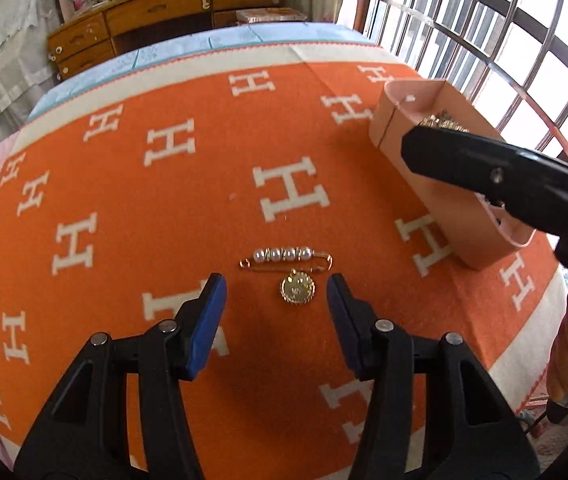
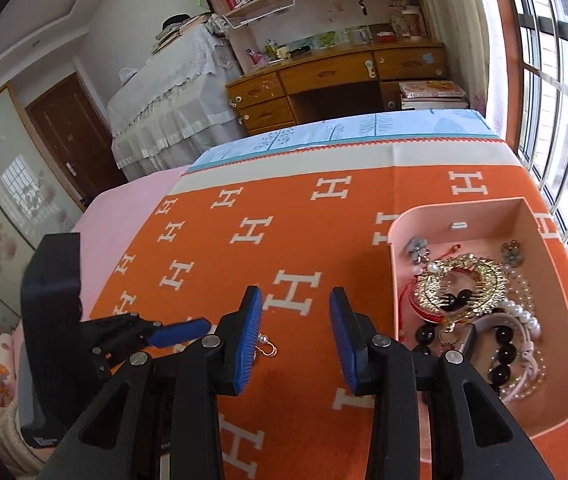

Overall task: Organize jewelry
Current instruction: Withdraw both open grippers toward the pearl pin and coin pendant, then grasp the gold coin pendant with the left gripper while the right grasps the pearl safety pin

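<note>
Left gripper (image 1: pixel 277 294) points down at an orange blanket (image 1: pixel 203 208) patterned with white H letters; jaws apart, nothing between the pads. On the blanket just ahead of the fingertips, within the gap as the left wrist camera sees it, lies a gold pin (image 1: pixel 286 259) carrying a row of four pearls, with a round gold charm (image 1: pixel 298 289) hanging from it toward the gripper. Neither pad touches the pin or the charm. Right gripper (image 2: pixel 296 312) also points down at the blanket, jaws apart and empty; bare orange cloth shows between its blue pads. In the right wrist view a small part of the pin shows beside the left-hand pad, mostly hidden behind it. A pink box (image 2: pixel 464 210) sits on the blanket to the right of both grippers, near the barred window (image 2: pixel 556 92). It is open on top and holds a tangle of jewelry: a gold filigree brooch (image 2: pixel 462 288), black bead strands (image 2: pixel 502 350), white pearl strands (image 2: pixel 522 312), two small grey flower pieces (image 2: pixel 418 249) and some red cord. Individual pieces in the pile overlap, so exact count cannot be told. The pin lies well apart from the box, to its left. A wooden desk (image 2: pixel 336 76) stands beyond the bed.
</note>
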{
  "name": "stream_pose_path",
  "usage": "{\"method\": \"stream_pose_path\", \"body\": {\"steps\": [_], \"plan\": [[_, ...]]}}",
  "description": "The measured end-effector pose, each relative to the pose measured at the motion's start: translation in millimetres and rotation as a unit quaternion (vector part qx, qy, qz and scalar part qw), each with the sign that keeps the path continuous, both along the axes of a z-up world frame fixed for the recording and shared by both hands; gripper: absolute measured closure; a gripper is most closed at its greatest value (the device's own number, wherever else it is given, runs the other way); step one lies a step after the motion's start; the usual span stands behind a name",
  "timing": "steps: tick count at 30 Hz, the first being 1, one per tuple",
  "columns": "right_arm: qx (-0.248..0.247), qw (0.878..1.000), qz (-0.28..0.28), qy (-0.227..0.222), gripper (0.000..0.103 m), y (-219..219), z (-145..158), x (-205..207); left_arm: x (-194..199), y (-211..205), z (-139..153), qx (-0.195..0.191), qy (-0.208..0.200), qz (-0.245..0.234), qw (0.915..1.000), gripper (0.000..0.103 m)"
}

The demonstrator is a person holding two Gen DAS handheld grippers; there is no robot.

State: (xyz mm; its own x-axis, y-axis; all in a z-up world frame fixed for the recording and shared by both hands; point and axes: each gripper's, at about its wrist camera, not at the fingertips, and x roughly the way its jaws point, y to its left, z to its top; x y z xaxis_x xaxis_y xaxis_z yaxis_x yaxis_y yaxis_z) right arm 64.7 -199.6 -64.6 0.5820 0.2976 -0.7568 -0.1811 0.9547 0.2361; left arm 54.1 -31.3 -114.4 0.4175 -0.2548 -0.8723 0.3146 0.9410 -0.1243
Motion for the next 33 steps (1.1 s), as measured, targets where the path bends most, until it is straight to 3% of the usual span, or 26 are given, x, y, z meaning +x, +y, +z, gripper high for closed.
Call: {"method": "stream_pose_path", "body": {"steps": [7, 12, 18, 25, 33], "plan": [[0.015, 1.000, 0.006, 0.021, 0.068, -4.4, -23.0, 10.7, -0.7, -8.9, -6.6, 0.013, -0.014, 0.006, 0.9998, 0.055], [0.019, 1.000, 0.005, 0.022, 0.068, -10.4, -26.8, 12.3, -5.2, -15.7, -3.8, 0.011, -0.023, -0.012, 0.9996, 0.086], [0.005, 1.000, 0.023, 0.004, 0.068, -5.1, -24.6, 10.8, -9.9, -6.0, -1.6, -0.002, -0.037, 0.005, 0.9993, 0.086], [-0.022, 0.998, 0.065, 0.012, 0.068, 17.6, -29.5, 15.8, -23.1, 33.1, 16.5, -0.006, -0.086, 0.072, 0.9937, 0.086], [-0.096, 0.984, 0.145, 0.042, 0.068, 66.7, -51.7, 32.8, -26.0, 80.9, 12.5, -0.037, -0.068, 0.131, 0.9883, 0.086]]}}
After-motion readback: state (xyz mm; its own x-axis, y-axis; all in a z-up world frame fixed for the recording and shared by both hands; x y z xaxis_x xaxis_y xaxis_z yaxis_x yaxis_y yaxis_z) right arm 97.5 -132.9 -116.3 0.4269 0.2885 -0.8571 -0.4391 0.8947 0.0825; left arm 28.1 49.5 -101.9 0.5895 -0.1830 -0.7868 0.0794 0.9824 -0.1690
